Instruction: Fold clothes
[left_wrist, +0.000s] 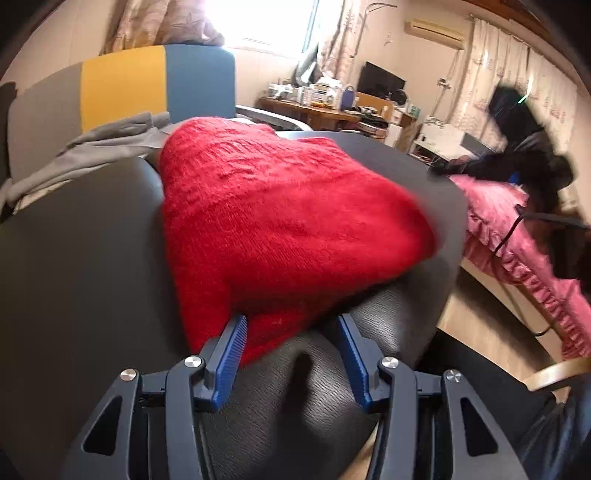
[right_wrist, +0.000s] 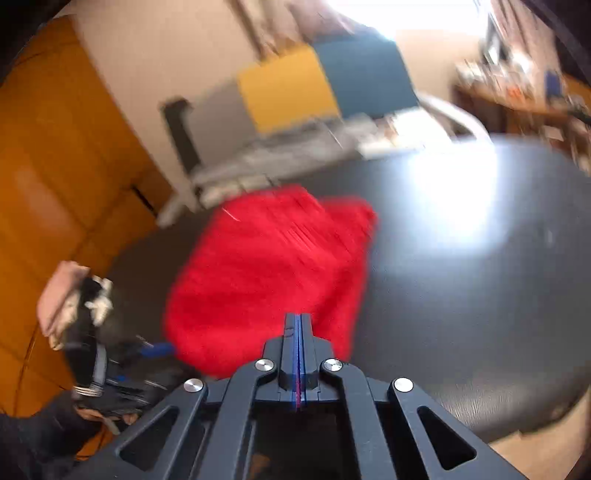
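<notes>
Jaws wide, red sweater (left_wrist: 280, 221) between.

My right view is smearing the sweater (right_wrist: 269, 273) and room. I'm seeing its near corner hiding behind my left finger (left_wrist: 231, 354).

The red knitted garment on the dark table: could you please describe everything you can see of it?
The red knitted garment looks like fuzzy wool with a ribbed or cabled texture. It lies bunched, apparently folded over, on the dark leather-like table, its near edge between the open left tongs. The right tongs are pressed shut, a thin red line showing between them, possibly a pinched edge. A grey garment lies behind it; contact is unclear.
</notes>
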